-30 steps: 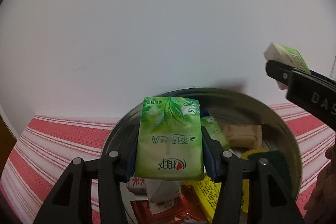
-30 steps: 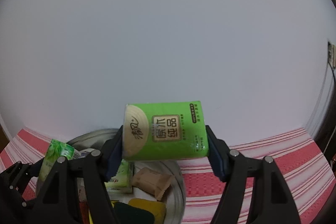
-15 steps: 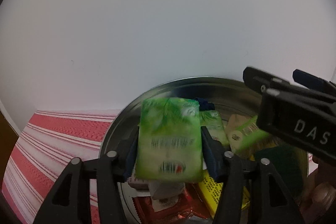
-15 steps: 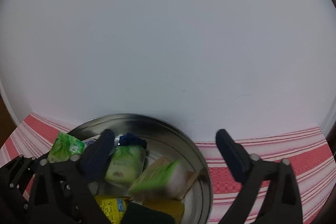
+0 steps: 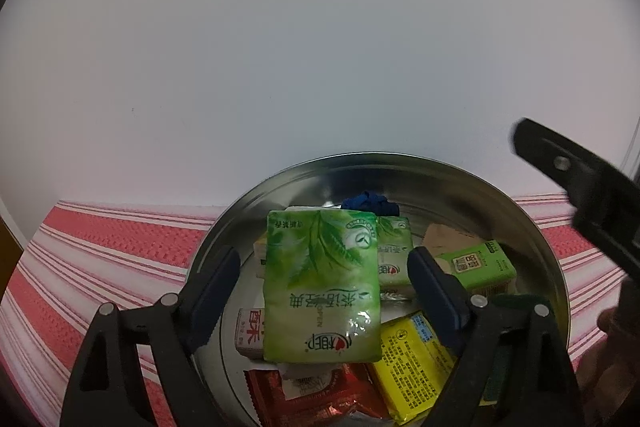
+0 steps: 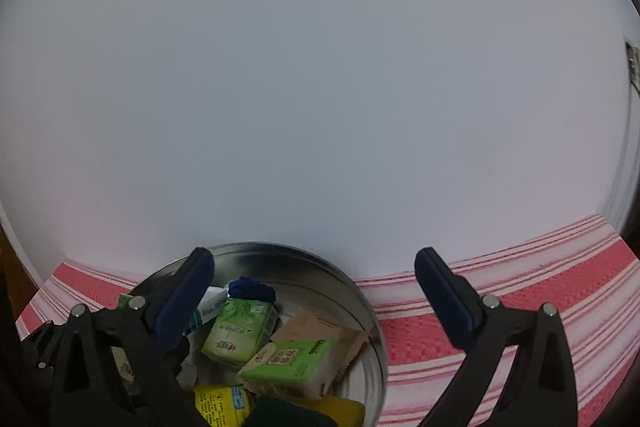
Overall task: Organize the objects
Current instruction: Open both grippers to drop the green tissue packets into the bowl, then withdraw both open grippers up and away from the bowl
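A plain white wall (image 5: 320,47) fills most of both views, evenly lit and bare apart from a few faint specks. Below it lies the desk, covered by a red cloth (image 6: 520,307) with a woven texture and bands of thin white stripes. At the far right edge of the right wrist view, a small fitting (image 6: 632,63) sits on the wall. A brown strip (image 5: 8,243) shows at the far left.

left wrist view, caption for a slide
Left gripper jaws opening around a green tissue pack above a round metal basin.
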A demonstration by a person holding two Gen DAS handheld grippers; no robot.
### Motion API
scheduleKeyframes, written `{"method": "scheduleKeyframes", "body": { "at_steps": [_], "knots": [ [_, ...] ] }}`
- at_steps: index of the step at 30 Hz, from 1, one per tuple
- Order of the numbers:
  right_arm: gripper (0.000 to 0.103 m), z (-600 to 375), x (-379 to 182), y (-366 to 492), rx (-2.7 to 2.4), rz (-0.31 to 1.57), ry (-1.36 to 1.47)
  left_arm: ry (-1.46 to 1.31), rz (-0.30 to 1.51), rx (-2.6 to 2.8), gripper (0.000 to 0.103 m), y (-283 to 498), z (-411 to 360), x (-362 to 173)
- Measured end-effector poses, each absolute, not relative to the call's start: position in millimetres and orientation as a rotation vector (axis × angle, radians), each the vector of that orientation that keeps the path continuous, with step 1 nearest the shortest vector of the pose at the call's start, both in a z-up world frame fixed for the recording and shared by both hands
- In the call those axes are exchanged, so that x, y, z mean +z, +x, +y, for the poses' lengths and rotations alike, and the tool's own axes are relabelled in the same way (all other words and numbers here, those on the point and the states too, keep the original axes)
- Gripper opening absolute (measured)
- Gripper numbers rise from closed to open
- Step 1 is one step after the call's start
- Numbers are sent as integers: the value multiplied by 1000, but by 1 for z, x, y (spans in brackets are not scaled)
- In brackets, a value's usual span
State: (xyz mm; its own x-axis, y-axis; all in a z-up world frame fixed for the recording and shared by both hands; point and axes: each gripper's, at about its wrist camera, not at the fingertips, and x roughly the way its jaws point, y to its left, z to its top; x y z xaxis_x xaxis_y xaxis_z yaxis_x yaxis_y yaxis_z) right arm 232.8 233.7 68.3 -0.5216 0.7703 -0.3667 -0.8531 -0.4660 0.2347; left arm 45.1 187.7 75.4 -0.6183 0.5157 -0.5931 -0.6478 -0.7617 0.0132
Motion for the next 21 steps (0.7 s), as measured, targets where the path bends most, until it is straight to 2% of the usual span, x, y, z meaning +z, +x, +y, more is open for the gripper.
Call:
{"method": "scheduleKeyframes", "body": {
  "at_steps": [12, 15, 21],
  "knots": [
    [103, 152, 66, 269, 2020, 290, -150, -508, 288, 2438, 88, 84, 165, 78],
    [103, 130, 65, 271, 2022, 240, -114, -499, 259, 2435, 96, 85, 155, 75],
    [103, 90, 59, 264, 2004, 85, -83, -475, 207, 2475, 97, 88, 132, 59]
  ]
}}
